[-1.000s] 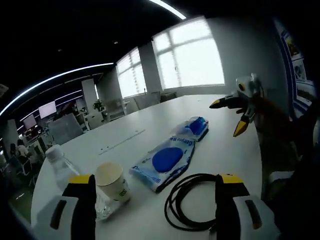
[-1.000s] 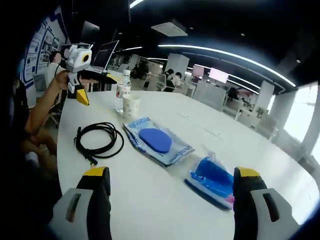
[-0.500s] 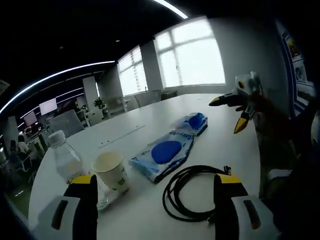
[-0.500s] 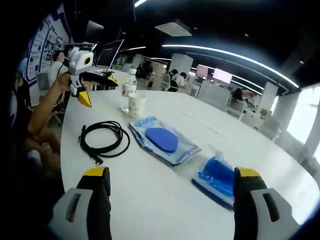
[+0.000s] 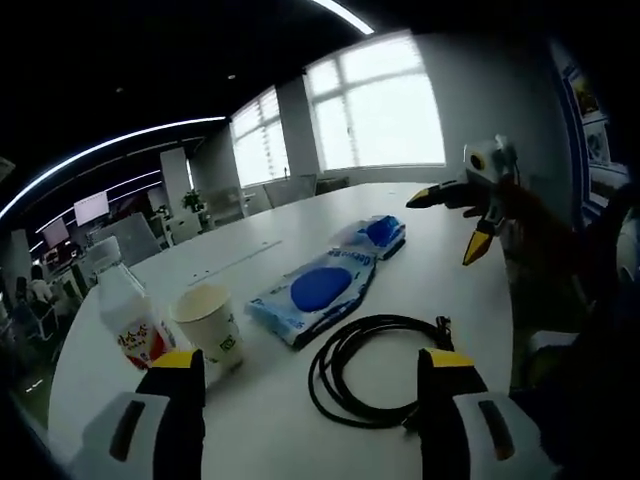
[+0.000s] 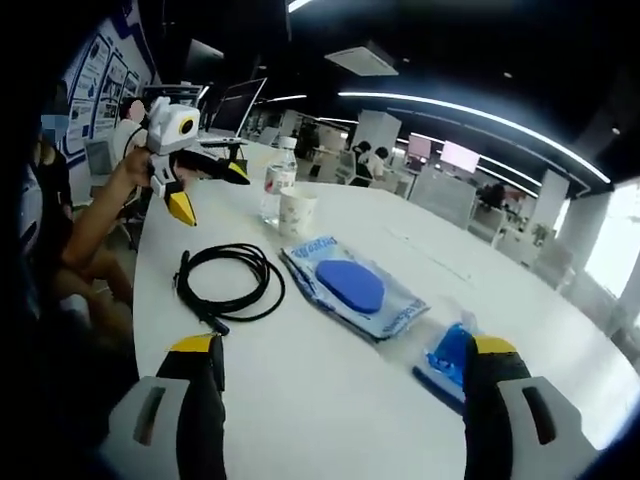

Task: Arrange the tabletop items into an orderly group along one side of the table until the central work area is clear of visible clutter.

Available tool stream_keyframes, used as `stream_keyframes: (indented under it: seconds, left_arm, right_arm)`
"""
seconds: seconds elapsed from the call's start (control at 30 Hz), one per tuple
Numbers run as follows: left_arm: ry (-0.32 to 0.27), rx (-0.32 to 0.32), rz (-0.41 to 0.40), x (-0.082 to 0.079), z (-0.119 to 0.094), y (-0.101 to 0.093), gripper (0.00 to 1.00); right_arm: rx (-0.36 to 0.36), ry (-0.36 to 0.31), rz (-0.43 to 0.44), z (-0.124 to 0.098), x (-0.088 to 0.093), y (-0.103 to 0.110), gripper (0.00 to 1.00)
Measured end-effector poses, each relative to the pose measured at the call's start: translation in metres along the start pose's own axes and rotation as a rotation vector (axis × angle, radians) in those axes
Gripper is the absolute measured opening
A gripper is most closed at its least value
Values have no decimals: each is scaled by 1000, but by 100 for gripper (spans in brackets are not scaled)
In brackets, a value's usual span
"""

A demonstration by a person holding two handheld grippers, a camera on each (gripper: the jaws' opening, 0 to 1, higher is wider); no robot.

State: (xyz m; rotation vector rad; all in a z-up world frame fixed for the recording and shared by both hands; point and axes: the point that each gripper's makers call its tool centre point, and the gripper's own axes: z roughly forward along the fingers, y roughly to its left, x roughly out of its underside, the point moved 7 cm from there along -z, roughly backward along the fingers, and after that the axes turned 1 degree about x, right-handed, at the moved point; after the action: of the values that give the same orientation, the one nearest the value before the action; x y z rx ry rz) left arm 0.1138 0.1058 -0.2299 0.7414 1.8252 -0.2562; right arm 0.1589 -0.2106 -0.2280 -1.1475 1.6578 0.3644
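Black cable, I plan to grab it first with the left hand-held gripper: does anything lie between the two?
Nothing visible does. In the left gripper view the black cable lies coiled on bare table just ahead of the open left hand-held gripper. The paper cup and bottle stand off to one side, the blue packet beyond the coil.

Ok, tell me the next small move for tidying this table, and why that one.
Probably lower the open left gripper onto the black cable coiled just ahead of its jaws. Both grippers hold nothing, and the cable is the item nearest that one. The paper cup and water bottle already stand together near the table edge, a likely spot to gather the rest.
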Motion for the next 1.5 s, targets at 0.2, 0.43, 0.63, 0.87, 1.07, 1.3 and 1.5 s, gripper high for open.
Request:
stream_keyframes:
  seconds: [0.2,0.43,0.63,0.87,1.07,1.3,1.5]
  left_arm:
    - [7,21,9,6,0,-2,84]
    - [41,49,8,23,3,-6,83]
    - [80,118,36,35,9,-17,81]
    - [88,165,56,38,11,-24,78]
    - [97,172,56,41,12,-26,78]
    - [103,192,54,45,14,-30,78]
    - [105,212,44,48,17,-32,78]
  right_arm:
    - [-31,3,-7,5,1,9,94]
    - [-75,14,-7,16,6,20,92]
    - [-102,18,4,26,10,28,91]
    - [-133,39,4,33,15,36,89]
    - [-144,41,7,36,16,38,89]
    - [-160,44,8,39,17,43,88]
    - [-180,43,11,45,16,49,86]
